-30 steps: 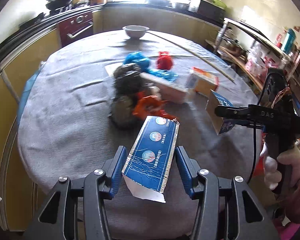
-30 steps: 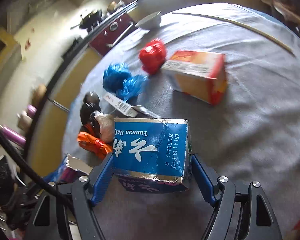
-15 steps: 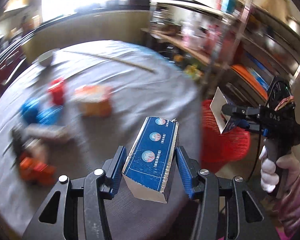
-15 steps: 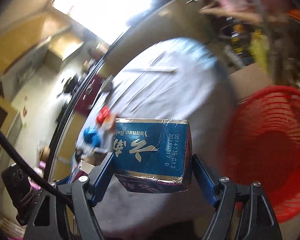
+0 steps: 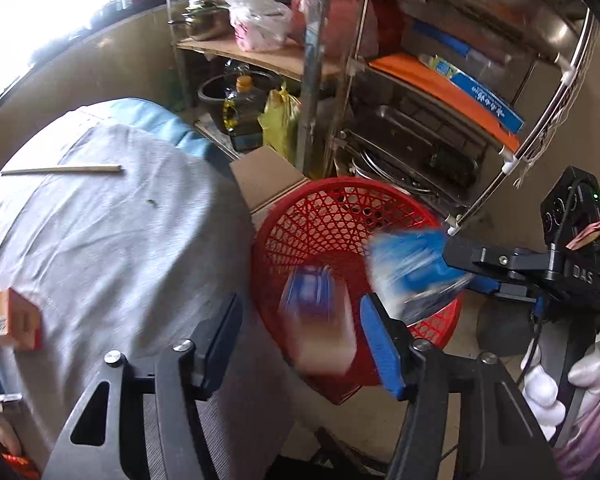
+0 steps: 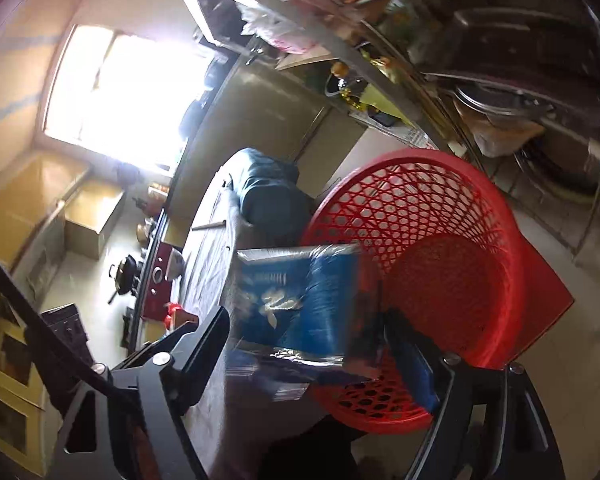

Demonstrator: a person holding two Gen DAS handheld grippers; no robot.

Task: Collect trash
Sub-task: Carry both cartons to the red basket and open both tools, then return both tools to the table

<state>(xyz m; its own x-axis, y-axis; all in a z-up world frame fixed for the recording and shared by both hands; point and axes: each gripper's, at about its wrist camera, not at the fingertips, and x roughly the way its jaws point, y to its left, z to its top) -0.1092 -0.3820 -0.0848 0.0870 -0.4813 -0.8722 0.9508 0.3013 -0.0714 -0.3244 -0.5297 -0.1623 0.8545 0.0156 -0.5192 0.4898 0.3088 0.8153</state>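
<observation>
My left gripper [image 5: 300, 332] hangs over the red mesh basket [image 5: 340, 216] beside the table, and its jaws are opening. A blurred blue carton [image 5: 316, 320] drops loose between its fingers, clear of the left pad. My right gripper [image 6: 312, 344] is over the same basket [image 6: 440, 216], jaws also opening. A second blue carton [image 6: 300, 304], blurred, slips between its pads with gaps on both sides. In the left wrist view the right gripper [image 5: 452, 268] reaches in from the right with that carton [image 5: 412, 276] at its tips, held by a white-gloved hand [image 5: 552, 392].
The round table with grey cloth [image 5: 120, 240] lies left of the basket, with an orange carton [image 5: 16, 320] and a long stick [image 5: 60, 169] on it. A cardboard box [image 5: 264, 176] and a crowded metal shelf rack [image 5: 420, 120] stand just behind the basket.
Both grippers swung off the table to the right and now hang over the red basket. Their jaws have spread, and the two blue cartons they gripped are coming loose.
</observation>
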